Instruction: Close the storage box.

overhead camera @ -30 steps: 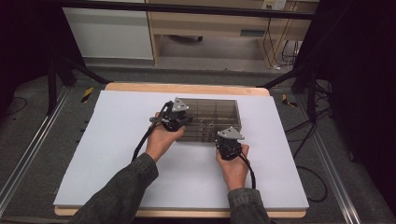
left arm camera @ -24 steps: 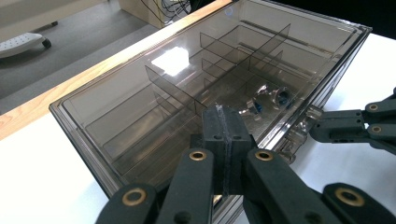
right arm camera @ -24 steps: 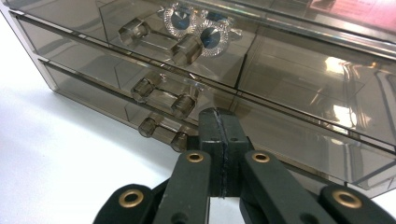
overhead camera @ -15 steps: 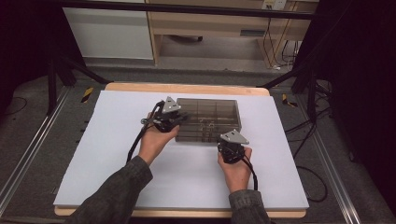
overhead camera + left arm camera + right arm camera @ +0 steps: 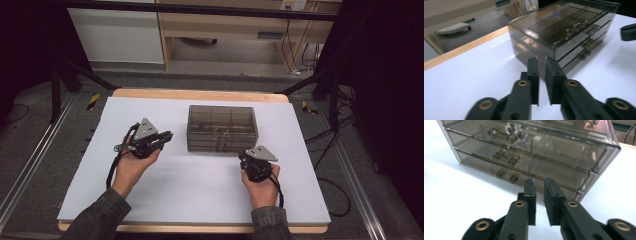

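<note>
1. The left gripper (image 5: 159, 138) sits on the left of the white surface (image 5: 200, 185), off to the left of the drawer box (image 5: 222, 127) and clear of it. Its jaws stand a narrow slit apart and have just been opening; nothing is between them. In the left gripper view they point at the box's near left corner, so the hand looks parked rather than working.

2. The drawer box stands in the middle of the surface toward the far edge, upright, a smoky see-through case with three shallow drawers stacked one over another. All three drawers look pushed in flush, with small metal handles (image 5: 506, 176) facing the person, which is probably why both hands lie on the near side of it.

3. The right gripper (image 5: 248, 162) rests just in front of the box's right front corner, near but not touching. Its jaws have also just been opening to a small gap and grip nothing. In the right gripper view they aim at the lowest drawer's right end.
</note>
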`<state>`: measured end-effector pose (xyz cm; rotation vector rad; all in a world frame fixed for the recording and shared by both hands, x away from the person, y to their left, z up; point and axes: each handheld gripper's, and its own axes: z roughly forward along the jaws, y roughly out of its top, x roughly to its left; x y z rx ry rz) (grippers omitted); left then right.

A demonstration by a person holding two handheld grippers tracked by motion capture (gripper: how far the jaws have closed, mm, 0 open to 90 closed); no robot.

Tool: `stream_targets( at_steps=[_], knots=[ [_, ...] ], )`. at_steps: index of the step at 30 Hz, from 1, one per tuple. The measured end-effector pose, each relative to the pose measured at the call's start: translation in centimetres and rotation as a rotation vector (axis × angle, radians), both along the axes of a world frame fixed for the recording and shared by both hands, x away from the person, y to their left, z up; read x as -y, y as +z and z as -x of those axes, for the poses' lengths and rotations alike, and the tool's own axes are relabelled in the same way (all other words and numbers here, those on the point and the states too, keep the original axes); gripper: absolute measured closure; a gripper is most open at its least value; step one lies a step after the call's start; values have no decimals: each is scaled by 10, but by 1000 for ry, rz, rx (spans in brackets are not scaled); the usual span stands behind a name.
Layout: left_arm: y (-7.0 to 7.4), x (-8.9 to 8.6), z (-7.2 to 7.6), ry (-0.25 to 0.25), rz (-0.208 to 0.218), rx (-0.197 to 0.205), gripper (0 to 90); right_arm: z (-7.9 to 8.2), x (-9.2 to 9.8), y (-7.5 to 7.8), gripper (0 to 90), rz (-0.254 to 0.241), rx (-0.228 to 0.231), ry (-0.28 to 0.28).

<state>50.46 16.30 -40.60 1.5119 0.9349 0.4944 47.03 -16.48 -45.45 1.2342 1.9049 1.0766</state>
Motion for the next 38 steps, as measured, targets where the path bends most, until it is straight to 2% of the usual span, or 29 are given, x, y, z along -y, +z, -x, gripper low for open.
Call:
stream_targets(
  at_steps=[2,4,6,8,11,13,16,18,20,22,24,27,28,30,33,35,38],
  knots=[
    [-5,-7,5,27,-11,24,712,2,5,0,737,-3,0,-1],
    [-11,-14,8,48,-17,26,583,3,9,0,655,-4,-2,2],
    [-19,-20,11,80,-22,36,446,4,14,-1,539,-8,-6,2],
    [-26,-25,14,98,-14,51,323,5,17,-3,407,11,-7,-13],
    [-39,-36,20,117,-31,66,219,6,25,-5,256,30,-10,-33],
    [-46,-47,23,131,-23,51,173,6,32,-5,174,38,-11,-47],
    [-55,-66,26,139,-7,23,88,6,43,-6,121,58,-9,-57],
    [-59,-78,26,147,-7,30,34,6,52,-5,113,40,4,-65],
    [-62,-89,24,180,-21,42,33,7,57,-4,104,39,19,-76],
    [-64,-99,21,197,-9,38,34,6,63,-4,101,44,28,-85],
    [-67,-107,17,221,-24,38,37,4,69,-6,100,64,32,-94],
    [-72,-114,13,242,-22,17,43,1,77,-12,120,87,41,-121],
    [-73,-116,12,244,-43,4,43,0,79,-14,122,89,47,-126],
    [-78,-117,9,258,-26,9,42,-2,84,-18,121,68,53,-129],
    [-80,-123,6,266,-12,-15,42,-2,90,-22,120,31,71,-133],
    [-79,-127,5,270,-6,-30,42,-3,92,-25,118,13,66,-140],
    [-80,-126,5,267,-12,-34,42,-6,95,-30,104,3,31,-143]
  ],
)
